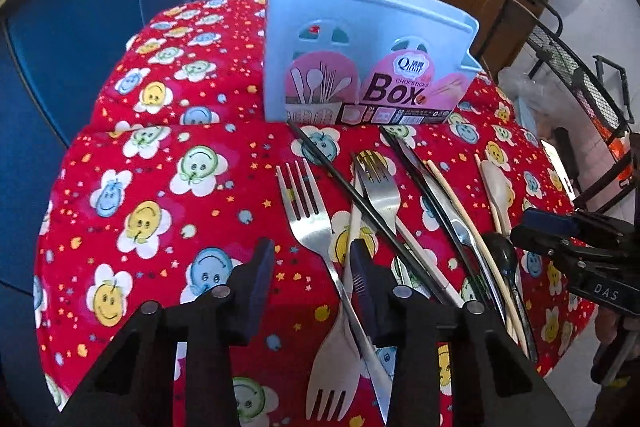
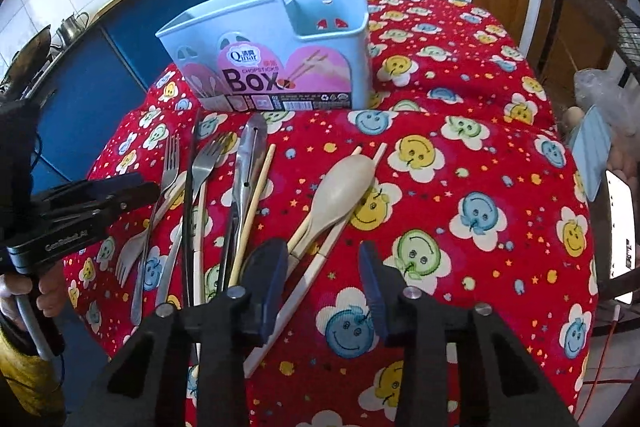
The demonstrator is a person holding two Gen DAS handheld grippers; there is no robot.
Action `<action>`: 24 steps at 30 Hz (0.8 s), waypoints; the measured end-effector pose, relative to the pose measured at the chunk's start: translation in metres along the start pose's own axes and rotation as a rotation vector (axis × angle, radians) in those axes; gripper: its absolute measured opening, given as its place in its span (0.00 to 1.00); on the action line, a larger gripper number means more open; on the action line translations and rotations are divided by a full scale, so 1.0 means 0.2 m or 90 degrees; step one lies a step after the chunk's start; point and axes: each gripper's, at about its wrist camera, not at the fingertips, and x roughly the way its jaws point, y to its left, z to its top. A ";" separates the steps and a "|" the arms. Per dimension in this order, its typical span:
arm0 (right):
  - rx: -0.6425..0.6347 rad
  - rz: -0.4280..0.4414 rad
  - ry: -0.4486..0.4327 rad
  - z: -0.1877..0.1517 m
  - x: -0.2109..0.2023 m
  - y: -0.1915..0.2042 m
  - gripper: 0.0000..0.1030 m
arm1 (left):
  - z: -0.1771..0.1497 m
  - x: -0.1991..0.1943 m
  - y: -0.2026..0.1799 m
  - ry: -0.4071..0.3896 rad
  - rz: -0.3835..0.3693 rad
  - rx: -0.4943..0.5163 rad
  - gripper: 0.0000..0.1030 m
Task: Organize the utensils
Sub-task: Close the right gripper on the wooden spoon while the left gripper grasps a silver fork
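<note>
Utensils, steel forks [image 1: 304,211], black chopsticks [image 1: 352,187] and a pale wooden spoon [image 2: 344,183], lie fanned mid-frame on the red smiley cloth [image 2: 460,131]. Behind them stands the glossy blue plastic box [image 1: 360,39]. Left gripper [image 1: 312,279] and right gripper [image 2: 324,279] both gape wide, holding nothing.

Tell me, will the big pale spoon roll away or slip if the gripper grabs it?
The pale spoon probably won't roll: its wide bowl lies flat on the tablecloth. It looks smooth, so it might slip between the pads. It rests across a light chopstick, which may shift when the spoon is lifted.
</note>
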 end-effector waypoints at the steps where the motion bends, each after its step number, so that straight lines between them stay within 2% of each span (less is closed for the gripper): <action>1: -0.001 0.000 0.006 0.01 0.01 0.00 0.34 | 0.00 0.01 0.00 0.002 0.000 0.002 0.36; 5: 0.001 0.011 0.023 0.04 0.03 -0.01 0.30 | 0.01 0.06 0.00 0.019 0.000 0.003 0.35; 8: 0.007 0.017 0.031 0.06 0.05 -0.02 0.29 | 0.04 0.08 0.02 0.023 0.007 -0.004 0.31; 16: 0.026 0.034 0.047 0.13 0.12 -0.06 0.28 | 0.10 0.13 0.03 0.035 -0.011 -0.016 0.31; 18: 0.022 0.034 0.047 0.15 0.13 -0.06 0.28 | 0.11 0.13 0.03 0.029 -0.008 -0.011 0.27; 20: 0.016 0.034 0.045 0.17 0.14 -0.07 0.28 | 0.11 0.14 0.03 0.020 -0.003 -0.011 0.13; 24: 0.017 0.048 0.042 0.20 0.16 -0.09 0.28 | 0.12 0.12 0.06 0.003 -0.026 -0.034 0.07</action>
